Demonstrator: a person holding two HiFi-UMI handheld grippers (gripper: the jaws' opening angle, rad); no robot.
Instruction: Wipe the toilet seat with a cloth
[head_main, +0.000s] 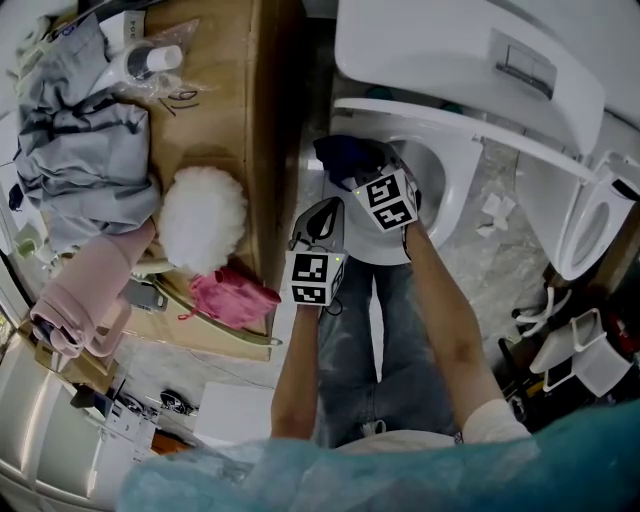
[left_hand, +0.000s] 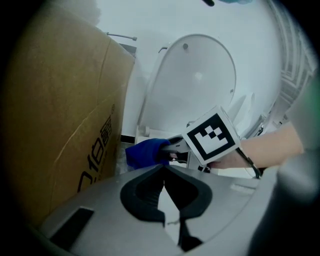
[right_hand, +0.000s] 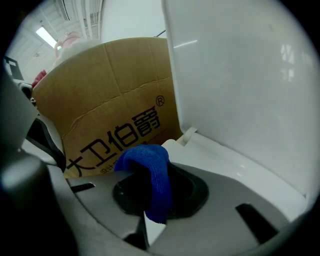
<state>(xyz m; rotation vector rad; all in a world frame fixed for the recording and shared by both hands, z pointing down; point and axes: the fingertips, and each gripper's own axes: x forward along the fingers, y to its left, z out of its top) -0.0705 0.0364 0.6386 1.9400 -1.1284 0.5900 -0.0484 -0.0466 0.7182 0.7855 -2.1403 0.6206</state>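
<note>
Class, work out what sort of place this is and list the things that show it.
Probably a showroom or storeroom, not a home bathroom: a white ceramic toilet stands beside a brown cardboard box heaped with grey and pink clothes, with what looks like a second white toilet nearby.

Tips of the right gripper (right_hand: 150, 197) buried under the blue cloth (right_hand: 148, 161) clamped between them. From the head camera, most of that cloth tucked out of sight ahead of the tool's marker cube, near rim of the toilet seat (head_main: 458, 185) covered by both tools. Left of the left gripper (left_hand: 165, 192), cardboard box (left_hand: 60, 125) cropped by the frame edge, its print partly blocked by the tool's body. Small white scraps (head_main: 493, 208) right of the tools too small to identify.
</note>
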